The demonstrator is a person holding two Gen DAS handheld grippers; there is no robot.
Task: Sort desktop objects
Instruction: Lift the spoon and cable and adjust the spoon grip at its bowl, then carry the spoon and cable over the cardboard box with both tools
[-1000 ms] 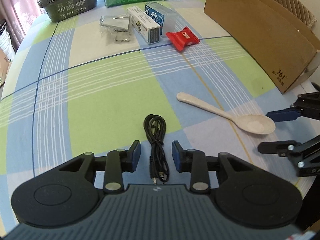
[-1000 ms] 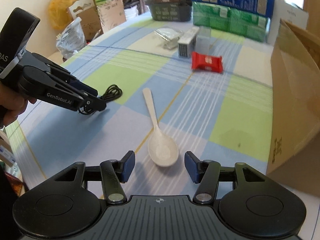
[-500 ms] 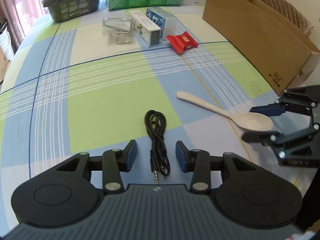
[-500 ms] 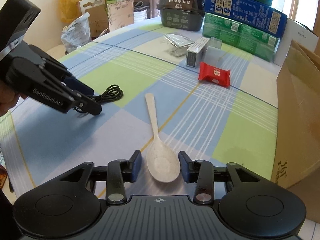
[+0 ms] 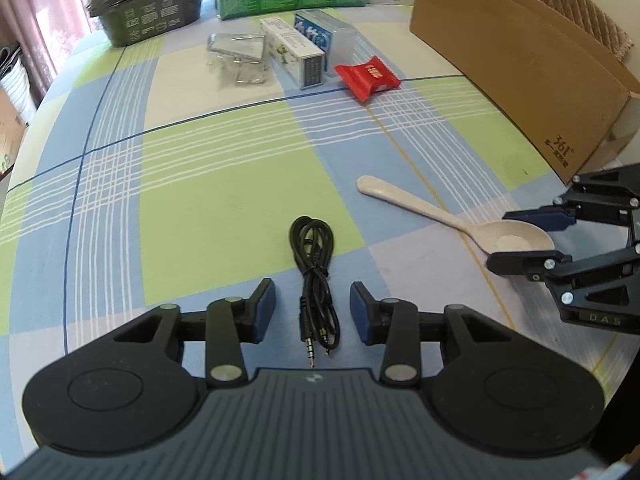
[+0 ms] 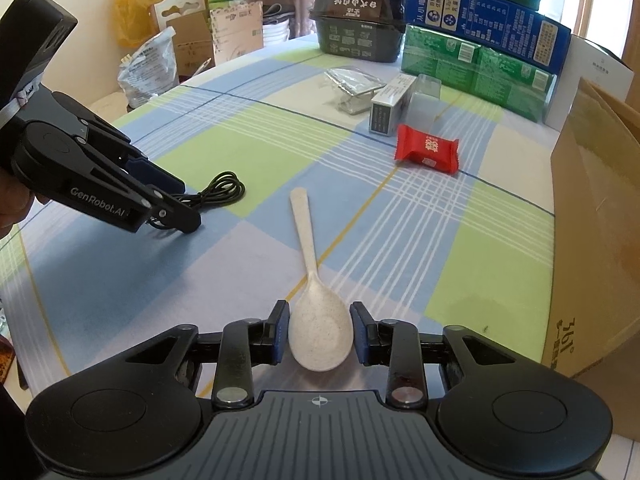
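Observation:
A coiled black audio cable point(image 5: 316, 280) lies on the checked tablecloth, its plugs between the fingers of my open left gripper point(image 5: 313, 312). The cable also shows in the right wrist view point(image 6: 220, 194), partly hidden by the left gripper point(image 6: 176, 204). A cream spoon point(image 6: 318, 320) lies with its bowl between the pads of my right gripper point(image 6: 319, 334), which is open with only a small gap on each side. In the left wrist view the right gripper point(image 5: 520, 236) straddles the spoon's bowl point(image 5: 512, 236).
A red snack packet point(image 5: 368, 78), a white box point(image 5: 296, 56), a blue box point(image 5: 320, 38) and a clear packet with clips point(image 5: 240, 52) lie at the far side. A large cardboard box point(image 5: 520, 64) stands on the right. Stacked cartons point(image 6: 480, 52) line the back.
My right gripper has moved forward around the spoon's bowl and narrowed its opening. My left gripper has held around the cable's plug end and opened slightly.

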